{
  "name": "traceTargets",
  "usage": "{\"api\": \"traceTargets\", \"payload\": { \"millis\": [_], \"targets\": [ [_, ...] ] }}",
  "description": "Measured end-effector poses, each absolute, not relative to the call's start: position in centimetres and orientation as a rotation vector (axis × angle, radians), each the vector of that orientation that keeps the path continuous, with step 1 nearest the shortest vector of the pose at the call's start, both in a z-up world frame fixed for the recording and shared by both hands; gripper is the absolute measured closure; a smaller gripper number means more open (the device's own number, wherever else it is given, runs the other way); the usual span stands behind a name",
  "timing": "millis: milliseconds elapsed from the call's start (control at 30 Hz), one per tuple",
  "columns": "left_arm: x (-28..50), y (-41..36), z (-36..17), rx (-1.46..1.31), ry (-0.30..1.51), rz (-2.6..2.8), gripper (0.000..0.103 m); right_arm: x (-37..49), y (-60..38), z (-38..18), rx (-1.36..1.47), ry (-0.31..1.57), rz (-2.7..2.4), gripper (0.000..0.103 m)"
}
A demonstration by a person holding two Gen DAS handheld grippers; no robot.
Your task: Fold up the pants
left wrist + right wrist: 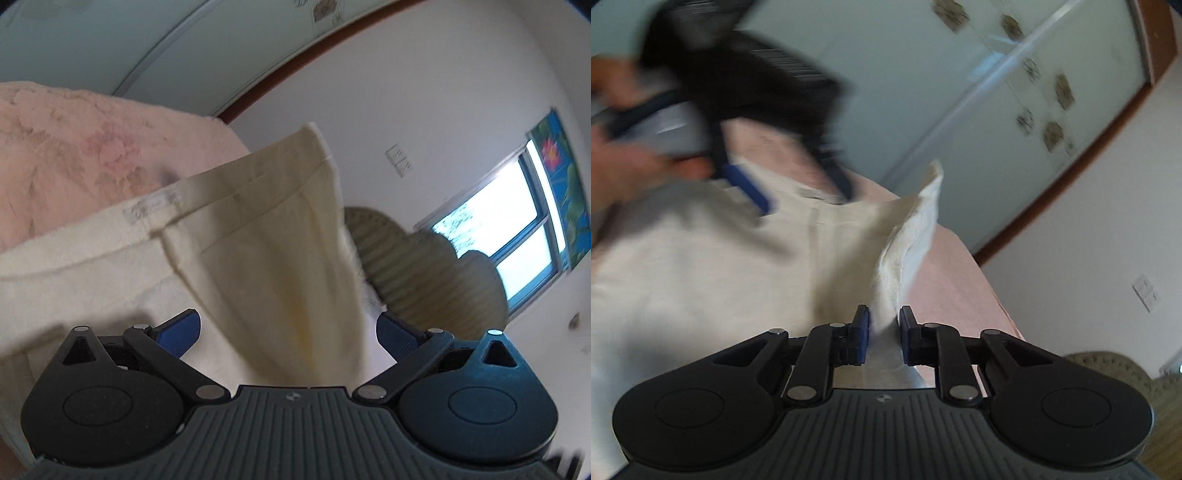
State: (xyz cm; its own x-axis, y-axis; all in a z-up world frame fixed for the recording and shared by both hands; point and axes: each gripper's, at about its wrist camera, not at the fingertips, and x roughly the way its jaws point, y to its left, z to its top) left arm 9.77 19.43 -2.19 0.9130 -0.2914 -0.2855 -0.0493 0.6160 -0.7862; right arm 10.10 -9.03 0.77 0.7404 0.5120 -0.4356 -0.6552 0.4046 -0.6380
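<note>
My right tongs (882,334) are clamped on a fold of the cream pants (701,266), the cloth pinched between the blue pads (862,332) and rising in a ridge ahead of them; my left tongs (288,332) stand wide apart, a hanging part of the pants (280,236) between the pads without touching them; the rest of the pants lies spread on the pink blanket (74,147); in the right view my left hand (624,166) and its tool are blurred above the waistband; beyond, green cushions (424,266), a window (517,229) and a white wall (406,92).
</note>
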Motion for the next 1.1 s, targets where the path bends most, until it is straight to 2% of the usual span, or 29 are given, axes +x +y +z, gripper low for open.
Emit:
{"api": "traceTargets", "payload": {
  "millis": [100, 333, 467, 533, 767, 800, 867, 933, 967, 1033, 1100],
  "targets": [
    [10.6, 19.7, -1.5, -0.942, 0.410, -0.175, 0.000, 7.5, -8.9, -0.2, -0.888, 0.208, 0.780, 0.092],
    [15.1, 20.8, -3.8, -1.037, 0.625, -0.041, 0.001, 6.6, -8.7, -1.0, -0.849, 0.256, 0.761, 0.092],
    [15.0, 21.0, -3.1, -0.981, 0.536, 0.016, 0.001, 5.5, -10.4, -0.9, -0.865, 0.254, 0.651, 0.091],
    [15.1, 21.2, -2.7, -0.941, 0.498, 0.062, 0.001, 5.7, -11.6, -1.2, -0.885, 0.281, 0.588, 0.086],
    [15.4, 21.6, -2.3, -0.992, 0.451, 0.075, 0.005, 6.6, -12.6, -3.6, -0.963, 0.329, 0.482, 0.085],
    [15.4, 21.6, -2.4, -0.995, 0.444, 0.074, 0.008, 6.6, -12.4, -4.4, -0.994, 0.334, 0.475, 0.082],
    [15.2, 21.7, -2.4, -0.984, 0.438, 0.076, 0.025, 6.5, -11.7, -5.4, -1.056, 0.299, 0.461, 0.077],
    [14.5, 22.2, -2.8, -0.988, 0.445, 0.061, 0.058, 6.3, -11.2, -6.1, -1.088, 0.253, 0.443, 0.077],
    [14.7, 22.3, -3.1, -1.000, 0.456, 0.047, 0.066, 6.5, -11.0, -6.1, -1.085, 0.242, 0.436, 0.077],
    [15.2, 22.4, -3.6, -1.033, 0.482, 0.013, 0.089, 7.3, -10.9, -6.2, -1.074, 0.247, 0.432, 0.077],
    [15.4, 22.3, -4.0, -1.036, 0.488, 0.000, 0.094, 8.2, -10.8, -6.3, -1.064, 0.286, 0.454, 0.077]
  ]
}}
